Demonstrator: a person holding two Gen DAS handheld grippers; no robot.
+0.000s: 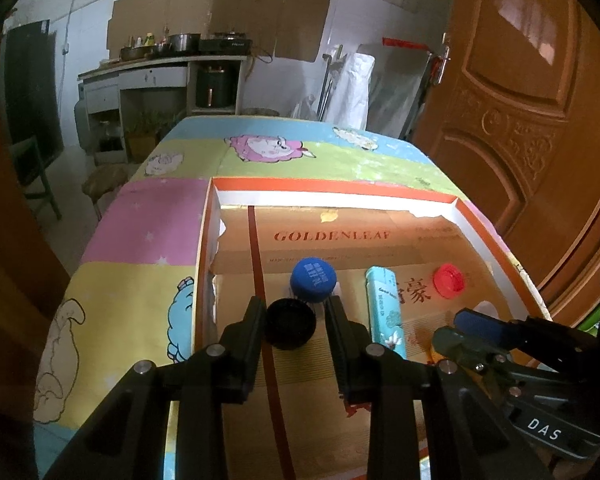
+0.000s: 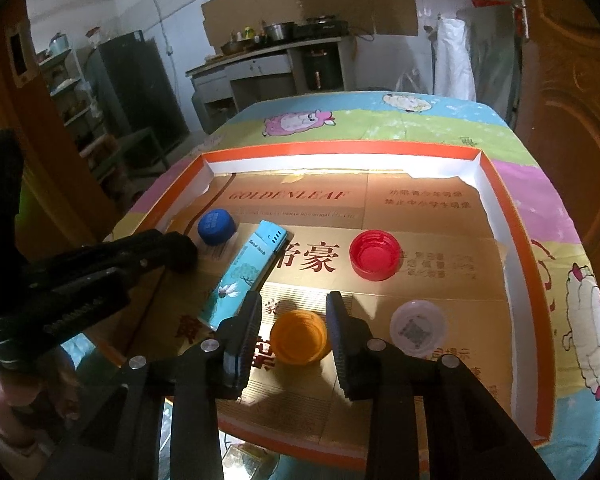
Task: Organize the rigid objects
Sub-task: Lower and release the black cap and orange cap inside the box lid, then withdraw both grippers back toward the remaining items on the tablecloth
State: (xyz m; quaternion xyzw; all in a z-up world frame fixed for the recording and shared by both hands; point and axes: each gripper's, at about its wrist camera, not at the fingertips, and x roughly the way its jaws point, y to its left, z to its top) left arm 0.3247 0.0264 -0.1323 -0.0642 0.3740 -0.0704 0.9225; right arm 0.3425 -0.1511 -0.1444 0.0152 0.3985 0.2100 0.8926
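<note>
**Caps between both tongs in the tray**

While the left tongs [image 1: 296, 312] stand wide in the left wrist view, a black cap [image 1: 289, 323] lies between them, touching the left finger, with a blue cap [image 1: 313, 284] at 1 o'clock of it.

Right wrist view: the right tongs [image 2: 294, 312] gape wide around an orange cap [image 2: 299, 336] on the cardboard tray [image 2: 516, 208]; a red cap [image 2: 375, 255] lies at 1 o'clock, a white cap [image 2: 419, 328] at 3 o'clock.

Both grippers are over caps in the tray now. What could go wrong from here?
1. The left gripper straddles the black cap, with the blue cap just beyond; closing could nudge it.
2. The right gripper brackets the orange cap loosely; it might slip out sideways.
</note>
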